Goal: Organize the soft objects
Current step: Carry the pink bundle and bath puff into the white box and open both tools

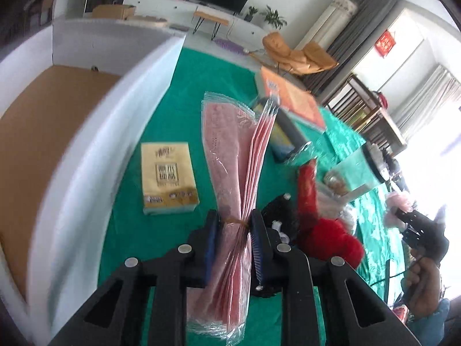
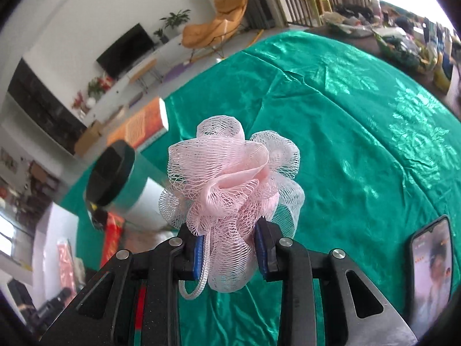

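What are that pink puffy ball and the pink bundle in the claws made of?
The pink puffy ball looks like gathered plastic netting, matte: open mesh holes show, plus a white cord loop. The pink bundle seems to be folded sheets, cloth or paper, in glossy clear film: glare streaks and a serrated sealed edge.

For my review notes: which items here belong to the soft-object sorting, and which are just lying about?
Job: pink bundle in left gripper; mesh puff in right gripper; tissue pack; red plush; white bin.
Lying about: orange book; phone.
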Available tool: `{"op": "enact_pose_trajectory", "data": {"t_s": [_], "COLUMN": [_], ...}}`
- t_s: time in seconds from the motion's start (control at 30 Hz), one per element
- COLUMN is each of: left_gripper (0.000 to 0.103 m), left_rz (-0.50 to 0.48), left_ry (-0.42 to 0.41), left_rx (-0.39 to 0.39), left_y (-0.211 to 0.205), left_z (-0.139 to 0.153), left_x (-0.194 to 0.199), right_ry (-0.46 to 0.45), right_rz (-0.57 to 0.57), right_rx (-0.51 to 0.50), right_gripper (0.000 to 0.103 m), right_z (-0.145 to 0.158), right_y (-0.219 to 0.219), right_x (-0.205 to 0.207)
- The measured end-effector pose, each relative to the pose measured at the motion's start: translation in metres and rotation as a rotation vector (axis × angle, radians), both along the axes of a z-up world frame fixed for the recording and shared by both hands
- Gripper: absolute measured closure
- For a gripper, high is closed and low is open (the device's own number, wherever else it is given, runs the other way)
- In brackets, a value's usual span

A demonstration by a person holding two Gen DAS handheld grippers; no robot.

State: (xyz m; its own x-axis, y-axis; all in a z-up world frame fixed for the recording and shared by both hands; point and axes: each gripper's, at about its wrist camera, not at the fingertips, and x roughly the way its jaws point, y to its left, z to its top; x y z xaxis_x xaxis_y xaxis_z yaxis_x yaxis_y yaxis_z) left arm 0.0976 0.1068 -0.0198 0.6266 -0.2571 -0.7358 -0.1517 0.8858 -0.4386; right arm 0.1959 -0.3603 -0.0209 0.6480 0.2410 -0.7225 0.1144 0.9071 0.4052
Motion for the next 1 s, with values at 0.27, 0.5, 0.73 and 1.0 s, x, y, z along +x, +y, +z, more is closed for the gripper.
{"op": "enact_pose_trajectory", "data": {"t_s": [0.27, 0.5, 0.73, 1.0], "left_gripper": [0.081, 0.081, 0.069, 0.002], "left_rz": [-0.005, 0.136, 0.318, 0.368], "left_ry": [-0.113, -0.093, -0.008, -0.102], "left_rx": [0.017, 0.143, 0.311, 0.252], "left_y": [0.032, 0.121, 0.189, 0.194], "left_z": [0.055, 0.072, 0.061, 0.049], "left_x": [-0.032, -0.092, -0.144, -0.158], "right_ry": [-0.099, -0.178, -0.133, -0.099], "right_rz": [0.101, 0.485, 0.889, 0.911], "right_rx": [0.042, 0.081, 0.221, 0.091], "right_gripper": [0.073, 0.073, 0.056, 0.031], "right_z": [0.072, 0.126, 0.125, 0.072], "right_y": [0.047, 0.209, 0.403, 0.419], "right_x": [0.007, -0.055, -0.135, -0.156]}}
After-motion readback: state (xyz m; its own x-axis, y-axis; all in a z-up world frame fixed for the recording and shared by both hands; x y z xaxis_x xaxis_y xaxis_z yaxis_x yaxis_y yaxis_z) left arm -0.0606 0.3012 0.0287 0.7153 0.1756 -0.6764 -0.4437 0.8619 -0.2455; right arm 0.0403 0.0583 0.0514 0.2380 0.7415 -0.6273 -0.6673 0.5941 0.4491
